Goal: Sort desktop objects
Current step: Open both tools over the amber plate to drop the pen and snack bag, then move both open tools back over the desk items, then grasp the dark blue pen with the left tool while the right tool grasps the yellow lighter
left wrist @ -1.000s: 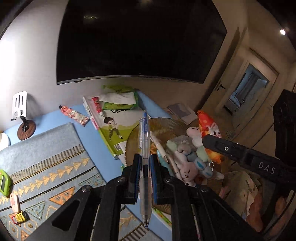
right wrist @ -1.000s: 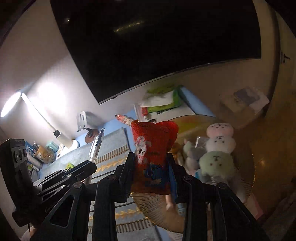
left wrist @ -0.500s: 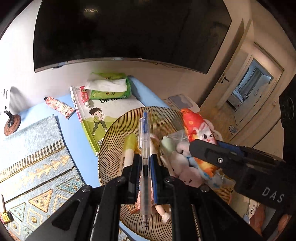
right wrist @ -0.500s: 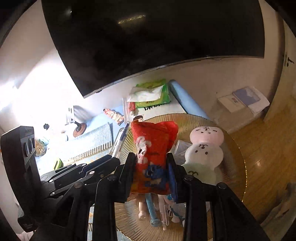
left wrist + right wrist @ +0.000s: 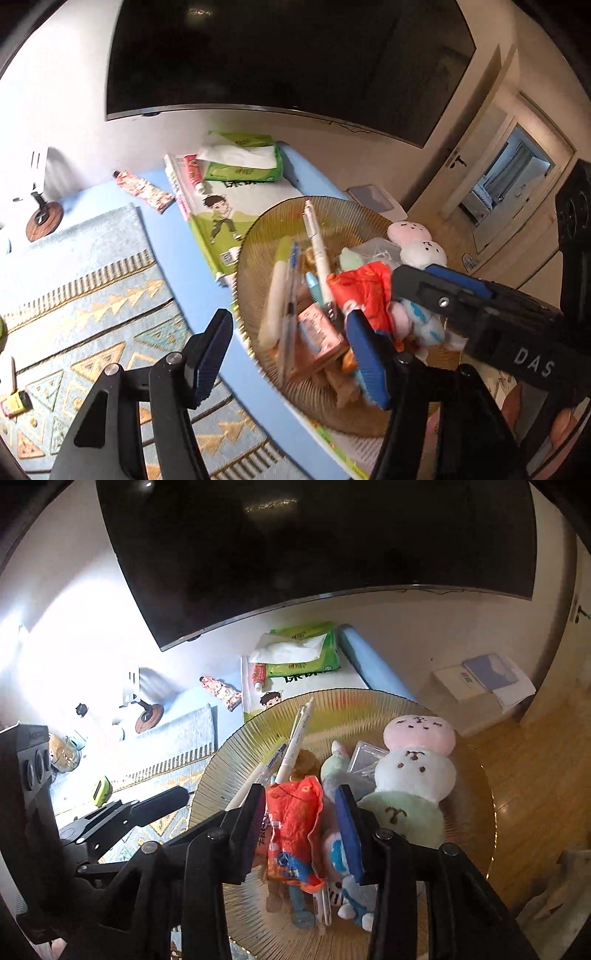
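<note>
Already the ribbed amber glass bowl [image 5: 476, 775] holds pens and plush toys. Left claw [image 5: 291, 360] is opening, empty, over a clear blue-capped pen [image 5: 290, 295] in the bowl. Right claw [image 5: 303, 827] is opening around a red snack packet [image 5: 295, 827]. Left out: patterned tube [image 5: 144, 190], tissue pack [image 5: 242, 164].

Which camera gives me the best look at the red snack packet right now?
The right wrist view: the red snack packet hangs full-length between the opening right gripper pads, over the basket. The left wrist view shows only its crumpled top.
</note>
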The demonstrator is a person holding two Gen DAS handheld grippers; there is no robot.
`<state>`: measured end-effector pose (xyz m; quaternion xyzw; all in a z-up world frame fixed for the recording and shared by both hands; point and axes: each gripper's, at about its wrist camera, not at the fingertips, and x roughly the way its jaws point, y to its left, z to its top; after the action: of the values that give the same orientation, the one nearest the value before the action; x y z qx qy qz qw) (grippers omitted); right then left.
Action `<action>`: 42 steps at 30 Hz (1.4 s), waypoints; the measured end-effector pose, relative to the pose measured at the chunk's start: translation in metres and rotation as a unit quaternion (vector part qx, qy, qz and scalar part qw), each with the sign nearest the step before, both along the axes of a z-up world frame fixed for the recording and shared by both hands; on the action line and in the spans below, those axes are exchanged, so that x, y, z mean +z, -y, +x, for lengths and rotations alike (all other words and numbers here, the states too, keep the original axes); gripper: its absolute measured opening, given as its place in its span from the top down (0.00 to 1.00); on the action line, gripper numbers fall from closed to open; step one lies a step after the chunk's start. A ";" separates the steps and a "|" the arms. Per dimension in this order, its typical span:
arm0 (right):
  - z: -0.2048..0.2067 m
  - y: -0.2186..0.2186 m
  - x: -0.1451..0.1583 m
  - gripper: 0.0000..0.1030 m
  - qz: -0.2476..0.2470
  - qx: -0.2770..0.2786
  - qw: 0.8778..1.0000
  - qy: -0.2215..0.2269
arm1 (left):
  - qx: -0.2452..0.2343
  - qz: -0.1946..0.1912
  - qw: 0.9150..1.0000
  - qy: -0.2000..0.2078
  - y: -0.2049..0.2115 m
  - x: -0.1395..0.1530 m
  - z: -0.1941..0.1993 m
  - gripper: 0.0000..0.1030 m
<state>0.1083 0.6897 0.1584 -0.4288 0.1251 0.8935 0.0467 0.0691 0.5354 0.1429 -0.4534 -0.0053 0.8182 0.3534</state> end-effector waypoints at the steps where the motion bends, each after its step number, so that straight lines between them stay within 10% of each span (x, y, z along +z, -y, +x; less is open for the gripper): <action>1: 0.003 0.002 0.002 0.48 -0.001 -0.004 1.000 -0.002 | 0.003 -0.001 1.000 0.003 0.008 0.000 0.001 0.41; 13: -0.002 0.091 0.012 0.39 -0.046 0.049 0.998 -0.002 | 0.093 -0.050 0.994 0.043 0.161 -0.023 0.002 0.36; 29: -0.030 0.299 -0.032 0.38 -0.067 0.179 0.978 0.076 | 0.279 -0.065 0.954 0.084 0.423 -0.065 -0.025 0.36; 42: -0.053 0.384 -0.111 0.38 -0.095 0.164 0.971 0.148 | 0.218 -0.075 0.969 0.088 0.460 -0.115 -0.070 0.37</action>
<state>0.0554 0.3061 0.0474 -0.5734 0.1292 0.7996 -0.1233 -0.0008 0.0750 0.0283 -0.5369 -0.0738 0.8305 0.1292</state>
